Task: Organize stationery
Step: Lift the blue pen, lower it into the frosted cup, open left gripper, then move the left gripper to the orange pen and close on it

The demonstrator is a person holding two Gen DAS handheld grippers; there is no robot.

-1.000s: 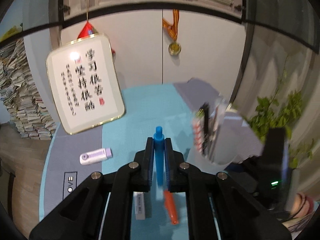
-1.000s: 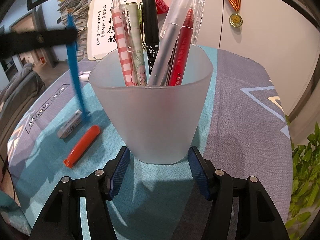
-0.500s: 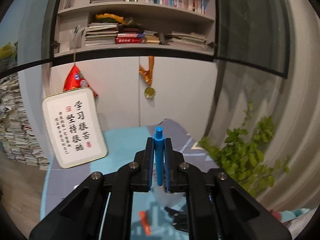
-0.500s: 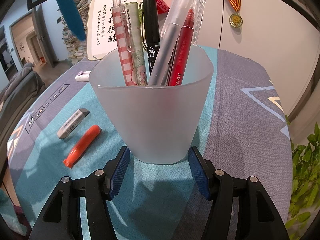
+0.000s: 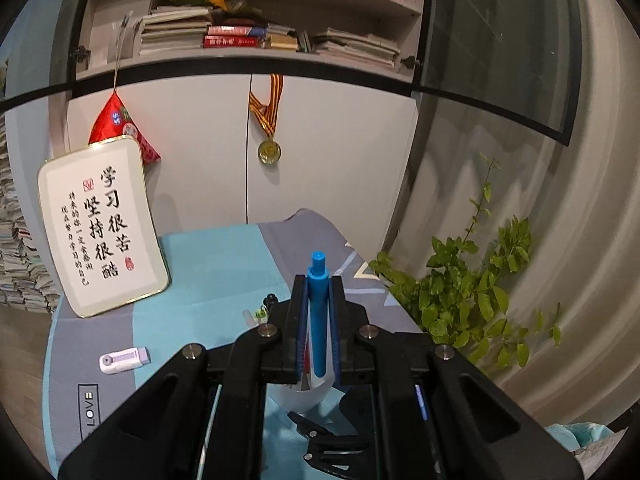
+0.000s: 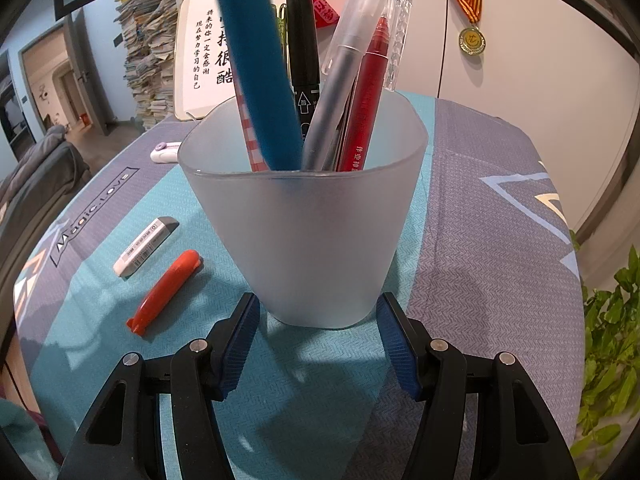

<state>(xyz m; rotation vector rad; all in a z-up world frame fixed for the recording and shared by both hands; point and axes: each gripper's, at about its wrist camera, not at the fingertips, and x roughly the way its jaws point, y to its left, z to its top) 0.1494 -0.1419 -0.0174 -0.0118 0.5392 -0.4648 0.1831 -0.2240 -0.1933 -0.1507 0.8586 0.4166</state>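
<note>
Left gripper (image 5: 318, 320) clamped on blue pen (image 5: 319, 312), tip inside frosted cup (image 6: 304, 232). Right gripper (image 6: 318, 344) gripping cup base. Eraser (image 6: 145, 246), orange cap (image 6: 166, 292) lying left.

The left claw (image 5: 318, 320) points forward and somewhat downward, its two blue-padded fingers (image 5: 301, 328) drawn close together and clamped on the blue pen (image 5: 318, 316), which stands up between them. The right claw (image 6: 318, 344) tilts more steeply down toward the desk (image 6: 480, 240), its black arms spread wide, with the blue pads (image 6: 240, 344) set against either side of the frosted cup (image 6: 304, 240) at its base.
</note>
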